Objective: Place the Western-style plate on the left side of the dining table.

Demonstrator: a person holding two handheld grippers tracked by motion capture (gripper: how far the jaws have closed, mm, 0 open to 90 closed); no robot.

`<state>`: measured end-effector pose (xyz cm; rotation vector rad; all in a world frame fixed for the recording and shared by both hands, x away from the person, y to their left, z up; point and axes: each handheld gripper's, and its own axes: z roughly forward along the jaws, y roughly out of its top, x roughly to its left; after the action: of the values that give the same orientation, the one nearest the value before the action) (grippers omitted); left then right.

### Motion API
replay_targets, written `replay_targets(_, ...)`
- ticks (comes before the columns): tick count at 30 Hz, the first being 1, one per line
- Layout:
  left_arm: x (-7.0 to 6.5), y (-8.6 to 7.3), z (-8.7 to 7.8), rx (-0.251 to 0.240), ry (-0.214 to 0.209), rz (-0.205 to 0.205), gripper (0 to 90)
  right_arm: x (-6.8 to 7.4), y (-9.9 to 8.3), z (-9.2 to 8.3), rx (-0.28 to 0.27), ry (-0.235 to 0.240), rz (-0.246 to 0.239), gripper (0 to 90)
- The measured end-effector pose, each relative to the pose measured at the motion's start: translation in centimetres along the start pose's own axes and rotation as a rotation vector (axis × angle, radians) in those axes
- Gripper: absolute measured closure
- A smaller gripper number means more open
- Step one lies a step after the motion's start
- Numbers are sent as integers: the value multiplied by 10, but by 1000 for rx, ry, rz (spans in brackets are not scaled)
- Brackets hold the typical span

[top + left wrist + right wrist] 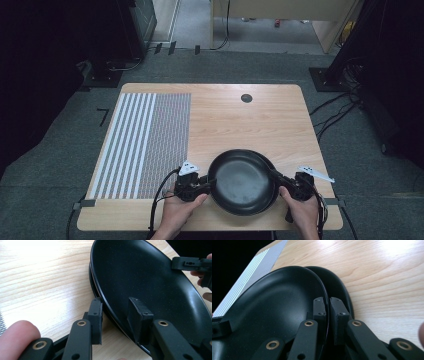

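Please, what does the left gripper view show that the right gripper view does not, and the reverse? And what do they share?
Left gripper view: the left tongs stand open astride the rim of the upper plate, with a wide gap. Right gripper view: the right tongs are shut on that rim, and the striped mat lies beyond the plates. Both: the black upper plate tilted over a lower plate, on the wooden table.

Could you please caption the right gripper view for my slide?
Right gripper fingers pinch the upper black plate's rim, another plate beneath.
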<state>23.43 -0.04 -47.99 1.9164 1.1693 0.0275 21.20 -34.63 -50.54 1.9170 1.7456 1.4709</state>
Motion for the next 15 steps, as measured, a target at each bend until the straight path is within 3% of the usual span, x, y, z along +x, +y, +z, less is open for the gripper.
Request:
replay_targets(5, 3, -1, -6, 1, -16, -2, 658, 3, -2, 3, 11, 16, 2, 837)
replay_targets(10, 0, -2, -6, -9, 11, 25, 646, 2, -2, 4, 14, 19, 7, 829)
replay_targets(15, 5, -2, -10, -6, -22, 8, 644, 3, -4, 6, 27, 24, 24, 812)
